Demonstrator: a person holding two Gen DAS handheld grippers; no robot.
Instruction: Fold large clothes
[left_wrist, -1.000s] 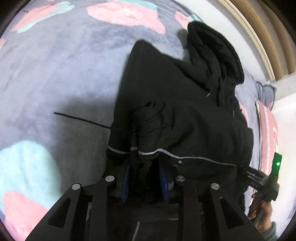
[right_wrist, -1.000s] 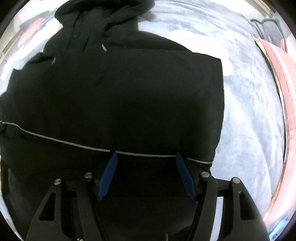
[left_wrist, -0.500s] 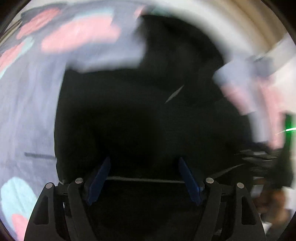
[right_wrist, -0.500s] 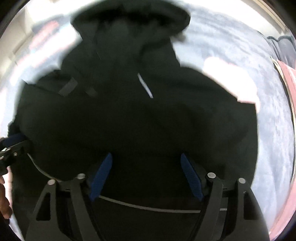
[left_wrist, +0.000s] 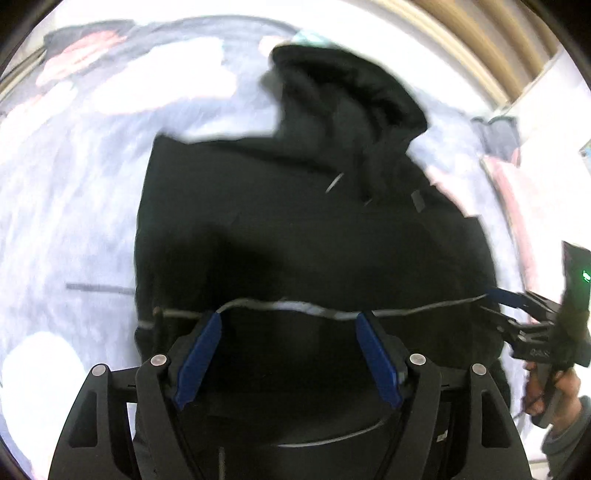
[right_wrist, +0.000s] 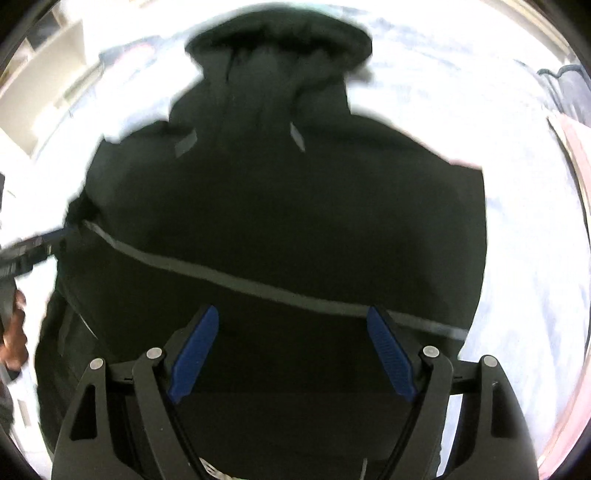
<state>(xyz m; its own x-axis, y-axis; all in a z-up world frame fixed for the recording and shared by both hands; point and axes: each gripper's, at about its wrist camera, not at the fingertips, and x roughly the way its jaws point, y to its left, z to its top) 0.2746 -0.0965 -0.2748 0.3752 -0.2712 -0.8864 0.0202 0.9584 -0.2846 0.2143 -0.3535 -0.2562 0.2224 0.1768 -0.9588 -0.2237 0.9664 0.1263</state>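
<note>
Released, black jacket (left_wrist: 303, 229) lies beneath both spread jaws.

Left gripper (left_wrist: 286, 325): pointing steeply down, blue pads (left_wrist: 197, 356) spread far apart, nothing pinched between them. Right gripper (right_wrist: 291, 325): also pointing steeply down, blue pads (right_wrist: 391, 354) wide apart, nothing squeezed. Seen again from the left camera, far right edge, black frame with a small green light, held by a hand (left_wrist: 557, 387) in a grey sleeve. Other hand (right_wrist: 13, 334) just peeking in at the left edge of the right camera, wrapped around its handle.
</note>
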